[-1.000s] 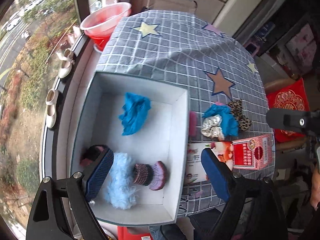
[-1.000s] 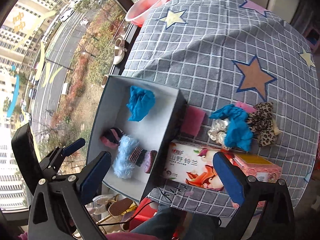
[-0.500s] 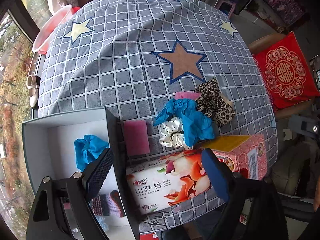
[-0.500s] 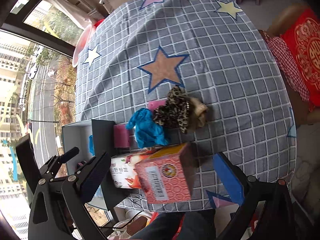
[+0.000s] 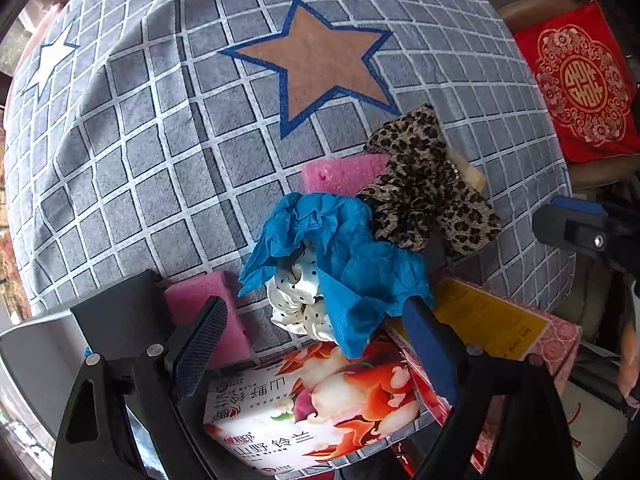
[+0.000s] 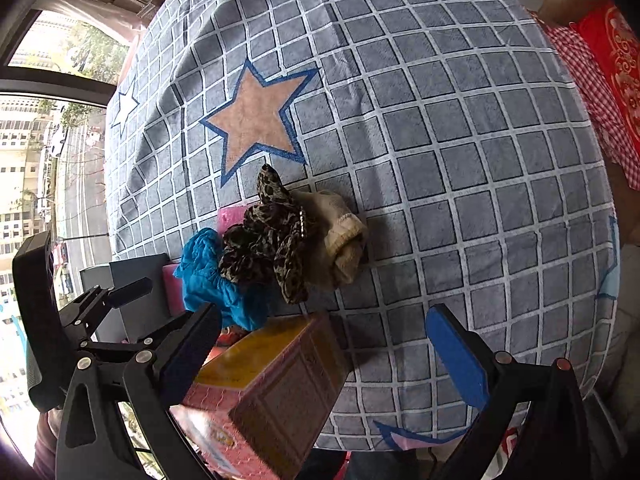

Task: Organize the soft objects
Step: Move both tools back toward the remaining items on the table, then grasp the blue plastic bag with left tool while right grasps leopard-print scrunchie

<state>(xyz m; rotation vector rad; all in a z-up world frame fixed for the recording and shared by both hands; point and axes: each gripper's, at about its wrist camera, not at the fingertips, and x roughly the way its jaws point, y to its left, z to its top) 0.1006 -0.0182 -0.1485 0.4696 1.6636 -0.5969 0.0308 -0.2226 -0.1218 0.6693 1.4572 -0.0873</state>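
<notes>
A pile of soft things lies on the checked tablecloth: a crumpled blue cloth, a white dotted scrunchie under it, a leopard-print scrunchie and a beige sock. Two pink sponges lie beside the pile. My left gripper hangs open, pointing down just short of the blue cloth and gripping nothing. My right gripper is open above the table's near edge, to the right of the leopard scrunchie, and it is empty.
A printed tissue box and a pink carton with a yellow top stand at the table's near edge under the grippers. The grey storage box is at the left. A chair with a red cushion stands to the right.
Both grippers have swung from above the grey box to the right and sunk towards the pile of soft things. The jaws have stayed wide, and the box has slid out to the left edge.
</notes>
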